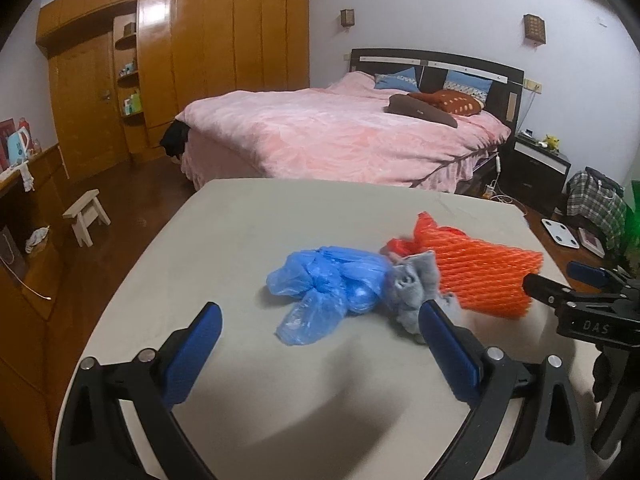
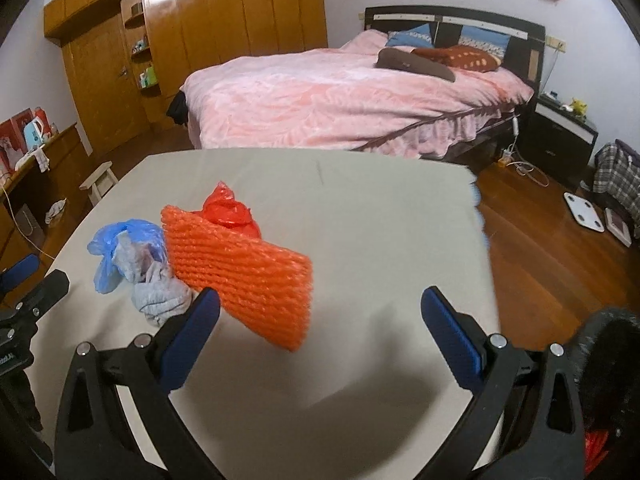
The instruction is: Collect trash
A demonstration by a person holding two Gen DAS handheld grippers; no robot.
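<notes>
Your right gripper (image 2: 320,312) — jaws wide, empty — sits nearest the orange foam net (image 2: 240,268), seemingly just ahead-left on the desk (image 2: 380,208), while your left gripper (image 1: 320,328) gapes empty before the blue bag (image 1: 324,284).

You have four pieces of trash bunched together on the table: a crumpled blue plastic bag (image 1: 328,288) lying flat at your left, a wadded grey cloth (image 1: 416,286) touching it, an orange foam net sleeve (image 1: 488,276) just beside that, and a red plastic bag (image 1: 424,230) behind the sleeve
</notes>
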